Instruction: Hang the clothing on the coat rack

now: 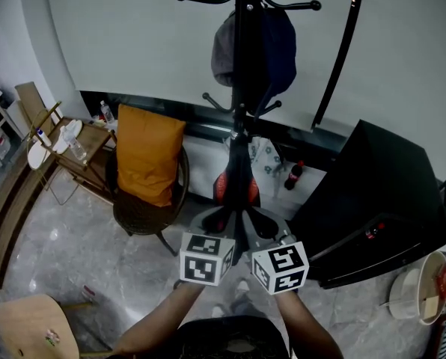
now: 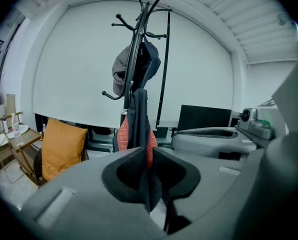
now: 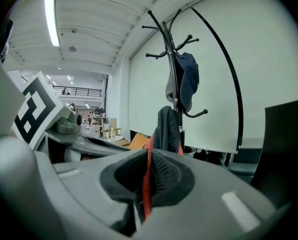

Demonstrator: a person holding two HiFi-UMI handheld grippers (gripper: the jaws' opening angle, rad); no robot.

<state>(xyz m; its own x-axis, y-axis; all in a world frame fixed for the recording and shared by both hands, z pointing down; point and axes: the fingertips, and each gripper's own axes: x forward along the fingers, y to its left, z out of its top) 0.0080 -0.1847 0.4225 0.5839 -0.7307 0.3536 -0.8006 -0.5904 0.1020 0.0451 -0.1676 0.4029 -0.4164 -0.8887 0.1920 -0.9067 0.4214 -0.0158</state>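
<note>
A black garment with red trim [image 1: 236, 189] hangs stretched between my two grippers, right in front of the black coat rack [image 1: 242, 58]. A grey and navy cap [image 1: 253, 47] hangs on the rack's upper hooks. My left gripper [image 1: 221, 229] is shut on the garment's dark cloth [image 2: 136, 124], with the fold pinched between its pads [image 2: 134, 164]. My right gripper [image 1: 266, 234] is shut on the red edge [image 3: 148, 169] of the same garment [image 3: 166, 126]. In both gripper views the rack pole [image 2: 135, 49] [image 3: 172, 64] rises just behind the cloth.
A wicker chair with an orange cushion [image 1: 148, 155] stands left of the rack. Right of it stands a large black screen [image 1: 373, 208]. A wooden side table with bottles [image 1: 73, 144], a cola bottle [image 1: 296, 174], a curved lamp pole [image 1: 344, 51] and a wooden stool [image 1: 28, 327] surround me.
</note>
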